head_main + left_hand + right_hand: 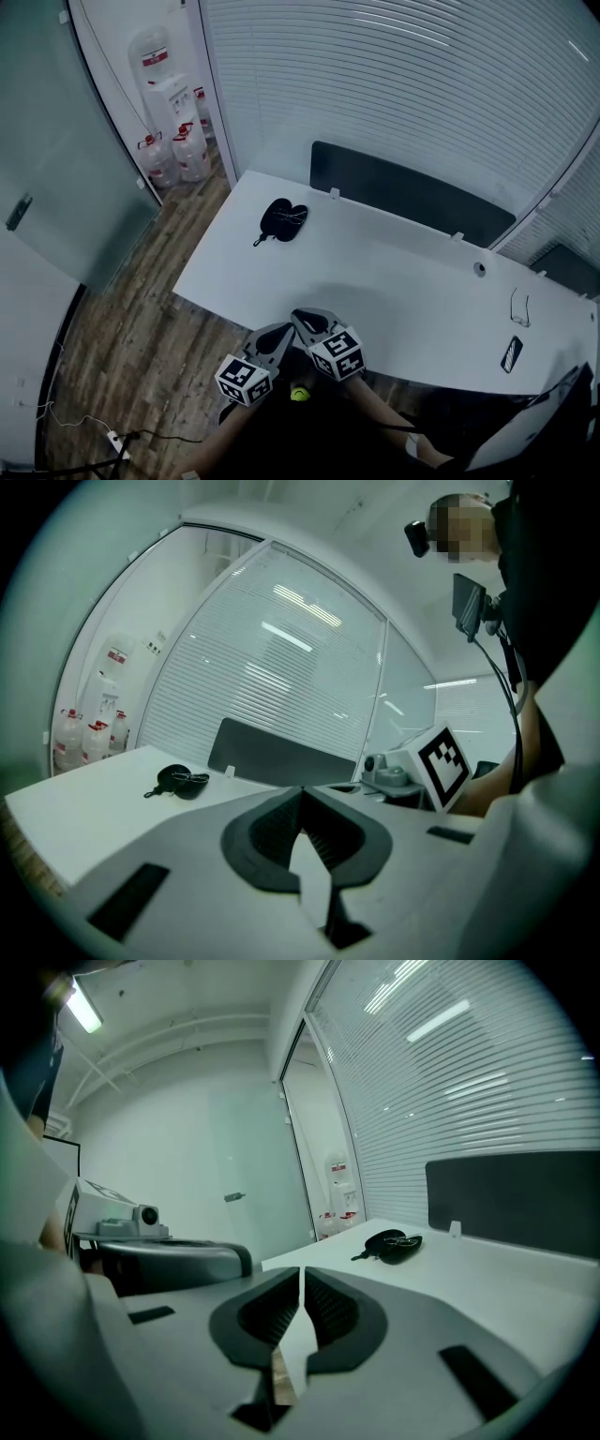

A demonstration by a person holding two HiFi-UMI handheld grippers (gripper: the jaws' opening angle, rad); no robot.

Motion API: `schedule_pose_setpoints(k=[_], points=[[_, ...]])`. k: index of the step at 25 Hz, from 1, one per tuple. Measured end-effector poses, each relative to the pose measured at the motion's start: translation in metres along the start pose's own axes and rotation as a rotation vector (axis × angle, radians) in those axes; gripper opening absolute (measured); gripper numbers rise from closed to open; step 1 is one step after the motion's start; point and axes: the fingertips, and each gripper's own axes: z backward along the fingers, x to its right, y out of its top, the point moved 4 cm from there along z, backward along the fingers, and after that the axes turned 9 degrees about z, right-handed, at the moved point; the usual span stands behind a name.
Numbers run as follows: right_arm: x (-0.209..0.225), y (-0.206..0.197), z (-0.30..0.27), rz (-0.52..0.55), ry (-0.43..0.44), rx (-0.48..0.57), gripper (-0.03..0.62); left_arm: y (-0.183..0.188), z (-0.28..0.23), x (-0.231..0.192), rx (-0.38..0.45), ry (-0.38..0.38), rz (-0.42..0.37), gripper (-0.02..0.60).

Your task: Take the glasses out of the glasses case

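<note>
An open black glasses case (281,218) lies on the far left part of the white table (403,281), with dark glasses resting in it. It shows small in the left gripper view (180,781) and the right gripper view (392,1244). My left gripper (281,332) and right gripper (306,319) hang side by side at the table's near edge, well short of the case. The left gripper (302,790) has its jaws pressed together with nothing between them. On the right gripper (301,1272) the jaws also meet, empty.
A dark partition panel (408,197) stands along the table's back edge. Another pair of glasses (520,307) and a black phone (511,353) lie at the right end. Water bottles and a dispenser (178,131) stand on the wood floor at far left, by a glass wall.
</note>
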Motion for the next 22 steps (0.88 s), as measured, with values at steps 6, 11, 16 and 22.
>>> schedule_pose_setpoints(k=[6, 11, 16, 22], points=[[0.026, 0.013, -0.024, 0.019, -0.03, -0.01, 0.018, 0.022, -0.024, -0.031, 0.005, -0.043, -0.002, 0.008], [0.045, 0.025, -0.042, 0.044, -0.045, -0.035, 0.018, 0.038, -0.044, -0.052, -0.003, -0.081, 0.012, 0.008], [0.067, 0.035, -0.061, 0.056, -0.07, -0.052, 0.02, 0.05, -0.062, -0.071, -0.024, -0.122, 0.032, 0.008], [0.078, 0.041, -0.082, 0.059, -0.068, -0.097, 0.021, 0.058, -0.074, -0.092, -0.061, -0.164, 0.03, 0.008]])
